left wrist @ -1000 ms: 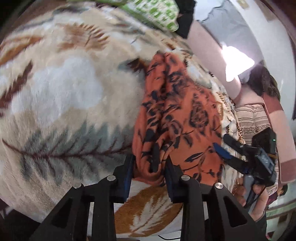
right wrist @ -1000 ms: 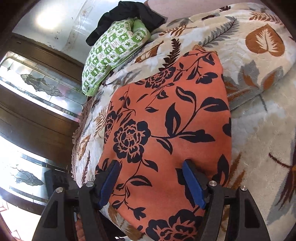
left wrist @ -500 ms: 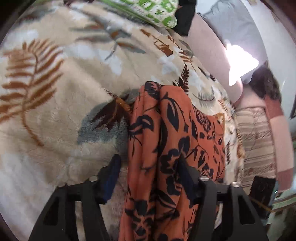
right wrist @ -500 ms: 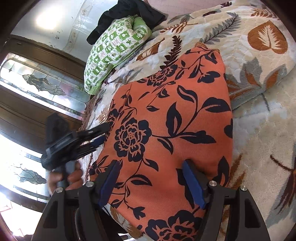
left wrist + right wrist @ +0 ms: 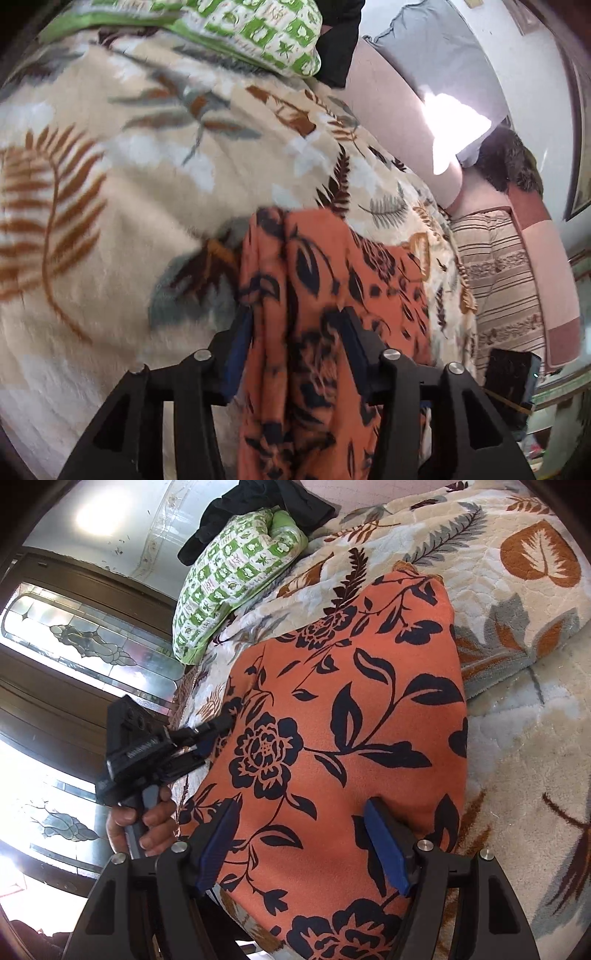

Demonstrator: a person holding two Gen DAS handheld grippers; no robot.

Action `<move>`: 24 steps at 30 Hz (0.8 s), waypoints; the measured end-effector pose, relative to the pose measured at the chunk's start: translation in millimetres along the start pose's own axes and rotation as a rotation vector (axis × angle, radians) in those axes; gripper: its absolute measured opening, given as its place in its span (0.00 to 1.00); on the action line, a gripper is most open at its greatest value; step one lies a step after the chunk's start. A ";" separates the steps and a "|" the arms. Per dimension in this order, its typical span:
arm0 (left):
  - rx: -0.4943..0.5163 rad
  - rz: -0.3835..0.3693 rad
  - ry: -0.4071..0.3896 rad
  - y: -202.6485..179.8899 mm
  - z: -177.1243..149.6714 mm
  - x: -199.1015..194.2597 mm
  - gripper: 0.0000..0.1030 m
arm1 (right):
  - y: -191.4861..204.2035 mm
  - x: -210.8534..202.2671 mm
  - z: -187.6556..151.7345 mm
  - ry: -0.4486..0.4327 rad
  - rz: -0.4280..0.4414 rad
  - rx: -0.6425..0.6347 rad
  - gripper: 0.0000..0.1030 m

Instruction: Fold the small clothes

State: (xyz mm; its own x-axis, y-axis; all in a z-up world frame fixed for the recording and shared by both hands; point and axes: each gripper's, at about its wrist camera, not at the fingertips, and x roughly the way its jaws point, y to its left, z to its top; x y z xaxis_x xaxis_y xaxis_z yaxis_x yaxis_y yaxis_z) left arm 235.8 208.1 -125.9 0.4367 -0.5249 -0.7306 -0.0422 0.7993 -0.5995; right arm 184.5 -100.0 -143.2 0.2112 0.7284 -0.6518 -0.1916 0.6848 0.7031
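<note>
The orange floral garment (image 5: pixel 343 716) lies on the leaf-patterned bed blanket (image 5: pixel 110 229), toward the bed's side edge, below the green pillow (image 5: pixel 236 572). A second ago the left claw (image 5: pixel 295 343) pinched a bunched fold with narrow jaws; now its jaws stand wider, loose cloth hanging between them, so that grip seems released. The right claw (image 5: pixel 303 834) stays wide open over the flat cloth. The next fold likely needs regripping.

A bed (image 5: pixel 110 229) with a leaf-patterned blanket (image 5: pixel 535 738), a green checked pillow (image 5: pixel 229 579), and dark wooden leaded-glass panels (image 5: pixel 85 642) beside it.
</note>
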 end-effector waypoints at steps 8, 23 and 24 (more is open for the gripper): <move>-0.047 -0.041 0.050 21.3 25.6 23.8 0.21 | 3.0 2.3 1.3 0.013 -0.005 -0.010 0.72; -0.034 0.031 0.010 25.4 31.9 26.5 0.42 | 15.0 -15.4 15.6 -0.013 0.046 -0.004 0.72; -0.020 0.037 -0.004 22.3 30.6 23.0 0.42 | 17.6 -18.5 22.0 -0.031 0.062 -0.004 0.72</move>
State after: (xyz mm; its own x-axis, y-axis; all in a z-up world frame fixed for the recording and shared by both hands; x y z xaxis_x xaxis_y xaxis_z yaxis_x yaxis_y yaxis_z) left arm 272.5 222.8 -146.1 0.4382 -0.4942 -0.7508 -0.0759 0.8119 -0.5788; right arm 198.3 -102.0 -112.5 0.2286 0.7685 -0.5977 -0.2093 0.6383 0.7408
